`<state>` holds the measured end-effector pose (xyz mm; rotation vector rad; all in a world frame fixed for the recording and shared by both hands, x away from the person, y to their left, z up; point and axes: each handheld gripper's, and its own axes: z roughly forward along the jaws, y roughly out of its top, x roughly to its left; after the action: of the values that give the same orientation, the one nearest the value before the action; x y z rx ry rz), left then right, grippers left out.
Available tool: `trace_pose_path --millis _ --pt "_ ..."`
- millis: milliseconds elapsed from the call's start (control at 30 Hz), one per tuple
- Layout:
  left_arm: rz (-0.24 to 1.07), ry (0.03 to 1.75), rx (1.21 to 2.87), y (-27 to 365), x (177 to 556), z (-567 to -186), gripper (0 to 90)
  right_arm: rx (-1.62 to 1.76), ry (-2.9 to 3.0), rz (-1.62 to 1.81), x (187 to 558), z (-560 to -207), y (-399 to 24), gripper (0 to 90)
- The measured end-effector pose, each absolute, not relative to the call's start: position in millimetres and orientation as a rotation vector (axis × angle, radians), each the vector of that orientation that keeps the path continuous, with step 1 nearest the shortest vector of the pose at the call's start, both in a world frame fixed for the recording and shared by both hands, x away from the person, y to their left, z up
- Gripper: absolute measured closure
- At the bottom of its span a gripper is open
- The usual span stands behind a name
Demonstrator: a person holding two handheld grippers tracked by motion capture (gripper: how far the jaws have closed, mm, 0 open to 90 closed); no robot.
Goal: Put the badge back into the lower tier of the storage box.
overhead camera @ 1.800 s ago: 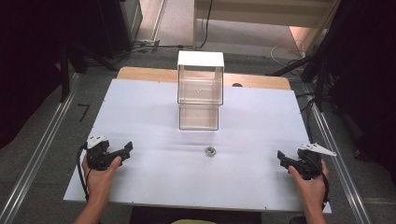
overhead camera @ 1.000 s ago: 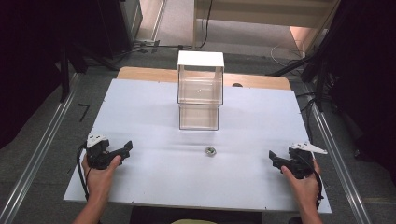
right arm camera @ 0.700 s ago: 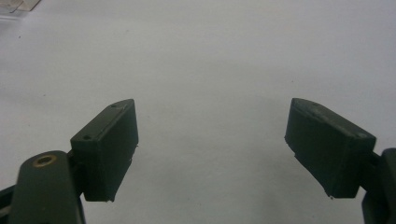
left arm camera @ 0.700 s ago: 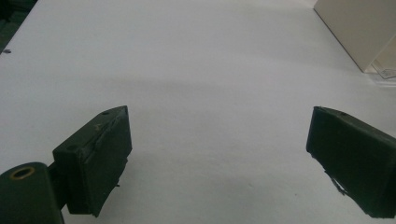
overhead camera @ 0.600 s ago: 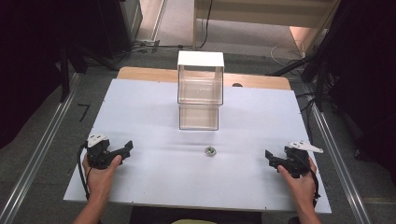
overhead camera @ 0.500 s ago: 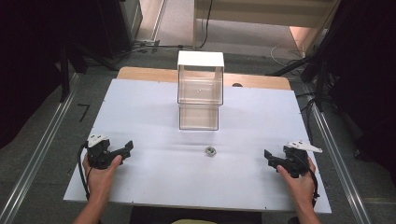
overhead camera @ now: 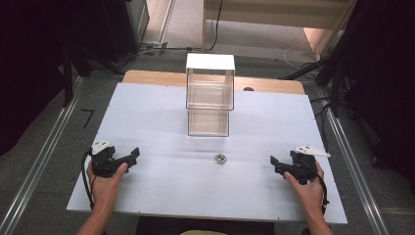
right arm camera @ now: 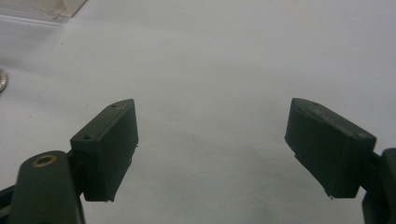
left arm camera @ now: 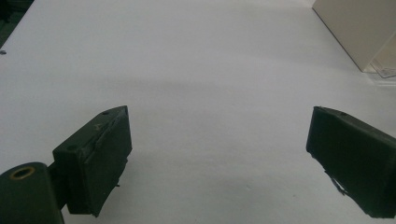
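Fingers, right gripper [overhead camera: 277,163]: black pads [right arm camera: 107,147] spread wide, nothing between them; bare white table [right arm camera: 210,70] shows through the gap. Gripper sits at lower right of the high view, held in a hand [overhead camera: 306,183], jaws pointing left toward frame centre.

Fingers, left gripper [overhead camera: 131,155]: pads [left arm camera: 95,158] equally wide apart, holding nothing. Gripper rests at lower left of the high view in the other hand [overhead camera: 105,181], jaws pointing right.

Small round metal piece [overhead camera: 220,158]: lies on the table just below centre of the high view, between the two grippers and nearer the right one, apart from both. Its edge shows at the far left of the right gripper view [right arm camera: 2,80]. Exact kind too small to tell.

Clear box stack [overhead camera: 209,95]: two see-through cubes, white-topped, upright at upper centre of the high view, just beyond the metal piece. A corner appears at upper right in the left gripper view [left arm camera: 359,32].

Progress, judged: nothing picked up, nothing placed. Work stands at the approach stage; reach, grasp and any placing all remain.
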<state>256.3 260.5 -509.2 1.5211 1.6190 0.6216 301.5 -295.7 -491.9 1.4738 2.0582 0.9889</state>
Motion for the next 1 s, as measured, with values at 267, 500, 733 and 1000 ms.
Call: trace_pose_path --millis 267,500,733,1000 --pt "0.622 1.621 1.518 261 256 -509 6.9 1.427 2.09 1.018 305 -490 -281 16.1" --pt "0.625 1.621 1.518 261 256 -509 6.9 1.423 2.103 1.027 306 -490 -276 16.2" --pt "0.622 1.617 1.522 260 256 -509 6.9 1.41 2.117 1.034 308 -490 -270 16.2" --pt "0.621 1.617 1.523 260 256 -509 6.9 1.395 2.129 1.043 309 -490 -263 16.2"
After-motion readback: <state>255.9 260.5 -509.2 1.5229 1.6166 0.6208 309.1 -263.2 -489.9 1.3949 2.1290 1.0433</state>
